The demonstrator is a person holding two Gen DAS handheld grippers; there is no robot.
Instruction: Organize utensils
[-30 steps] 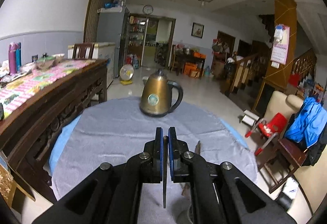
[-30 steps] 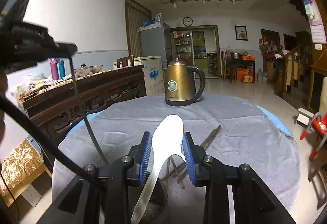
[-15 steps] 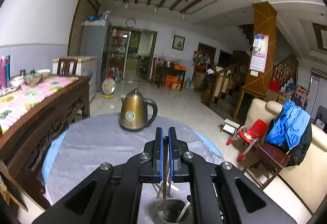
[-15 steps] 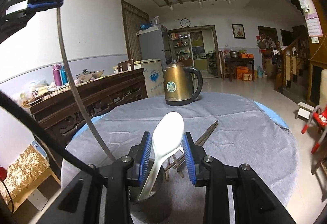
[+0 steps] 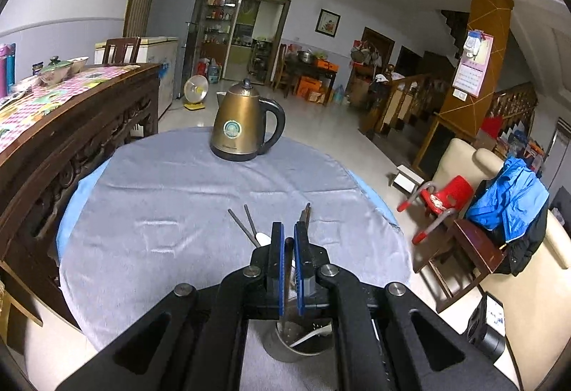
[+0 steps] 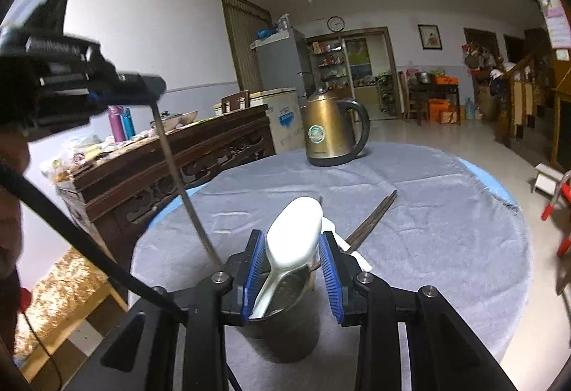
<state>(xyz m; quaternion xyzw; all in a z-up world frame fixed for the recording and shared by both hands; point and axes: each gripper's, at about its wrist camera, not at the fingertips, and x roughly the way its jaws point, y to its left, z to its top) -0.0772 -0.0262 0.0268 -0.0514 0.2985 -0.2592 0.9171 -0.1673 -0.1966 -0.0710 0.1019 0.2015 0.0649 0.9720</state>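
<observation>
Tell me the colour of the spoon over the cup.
White; the spoon shows best in the right wrist view.

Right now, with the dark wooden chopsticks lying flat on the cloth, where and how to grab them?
Grip the wooden chopsticks at their far free end, coming from above with jaws across the pair. They lie flat and close together on the cloth, and the near ends run behind the holder and the white spoon.
</observation>
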